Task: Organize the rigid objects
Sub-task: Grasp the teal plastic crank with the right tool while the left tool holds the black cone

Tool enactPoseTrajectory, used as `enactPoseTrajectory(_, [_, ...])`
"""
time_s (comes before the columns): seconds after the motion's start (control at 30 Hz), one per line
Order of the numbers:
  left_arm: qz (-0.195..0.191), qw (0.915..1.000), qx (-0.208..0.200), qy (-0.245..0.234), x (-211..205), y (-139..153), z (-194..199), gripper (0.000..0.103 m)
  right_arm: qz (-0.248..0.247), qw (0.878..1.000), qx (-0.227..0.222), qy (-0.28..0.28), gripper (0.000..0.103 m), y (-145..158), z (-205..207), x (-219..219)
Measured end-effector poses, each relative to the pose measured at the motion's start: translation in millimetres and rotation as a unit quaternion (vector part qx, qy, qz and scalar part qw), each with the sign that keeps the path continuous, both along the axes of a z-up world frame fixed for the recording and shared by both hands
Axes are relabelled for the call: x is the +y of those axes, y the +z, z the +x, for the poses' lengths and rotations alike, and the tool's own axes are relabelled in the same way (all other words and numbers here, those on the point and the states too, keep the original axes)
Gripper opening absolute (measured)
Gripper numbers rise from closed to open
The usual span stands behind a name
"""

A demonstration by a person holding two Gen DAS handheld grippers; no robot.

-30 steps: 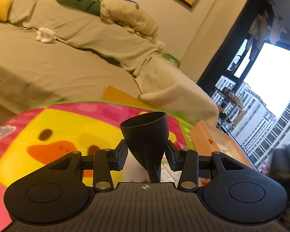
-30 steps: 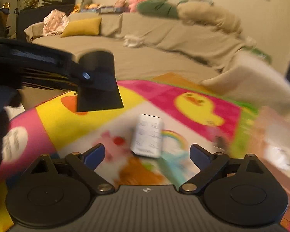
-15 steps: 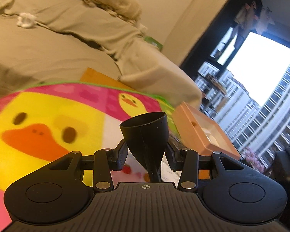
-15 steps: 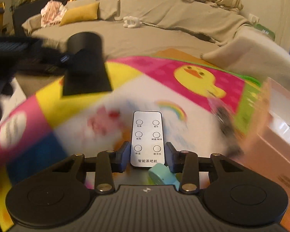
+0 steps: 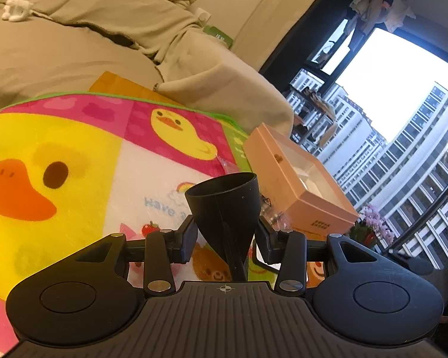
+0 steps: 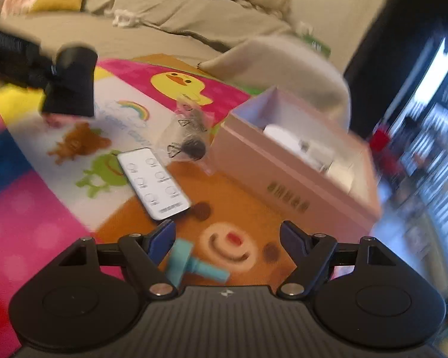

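Black funnel [image 5: 222, 208] sits pinched in the left gripper [image 5: 225, 234] near the pink box [image 5: 298, 179], so it should go in next, while the right gripper [image 6: 228, 238], jaws just opening, hangs empty by the remote [image 6: 153, 186].

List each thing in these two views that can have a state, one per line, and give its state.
left gripper: shut on the black funnel.
black funnel: held above the mat, wide mouth forward.
right gripper: open, its jaws have just been opening, nothing gripped.
pink box: open, no lid, white items inside.
white remote: lying flat, buttons up.
teal piece: lying on the mat.
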State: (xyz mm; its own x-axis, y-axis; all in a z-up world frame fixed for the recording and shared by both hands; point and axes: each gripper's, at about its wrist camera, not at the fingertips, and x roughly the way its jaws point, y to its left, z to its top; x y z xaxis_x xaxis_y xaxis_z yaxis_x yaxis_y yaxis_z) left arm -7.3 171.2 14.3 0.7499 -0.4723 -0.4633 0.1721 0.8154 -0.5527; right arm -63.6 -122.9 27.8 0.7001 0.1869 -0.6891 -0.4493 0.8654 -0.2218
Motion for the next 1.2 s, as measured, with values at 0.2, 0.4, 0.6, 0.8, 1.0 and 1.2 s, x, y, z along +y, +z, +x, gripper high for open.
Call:
enactPoseTrajectory(0.2, [0.002,1.0000,0.006,-0.004,-7.2,1.2,-0.2,0.046,0.013,0.997,0.030,0.075,0.082,-5.5,-32.0,5.7])
enactPoseTrajectory(0.4, [0.012,0.9998,0.009,-0.012,-17.6,3.8,-3.3,0.046,-0.083,0.991,-0.027,0.105,0.087,-16.3,-45.8,-0.9])
enactPoseTrajectory(0.6, [0.016,0.9994,0.013,-0.026,-30.7,4.2,0.6,0.046,-0.129,0.990,-0.061,0.008,0.087,-18.1,-22.7,-30.7])
enactPoseTrajectory(0.8, [0.022,0.9987,0.017,-0.043,-43.4,2.7,2.7,0.046,0.063,0.991,0.064,-0.098,0.087,-5.6,10.9,-54.7])
enactPoseTrajectory(1.0, [0.023,0.9984,0.022,-0.047,-43.7,-0.9,1.3,0.046,0.163,0.965,0.105,-0.176,0.089,-16.4,22.6,-53.4])
enactPoseTrajectory(1.2, [0.019,0.9983,0.025,-0.049,-43.5,-3.4,-1.5,0.046,0.152,0.957,0.065,-0.238,0.089,-23.6,34.3,-29.3])
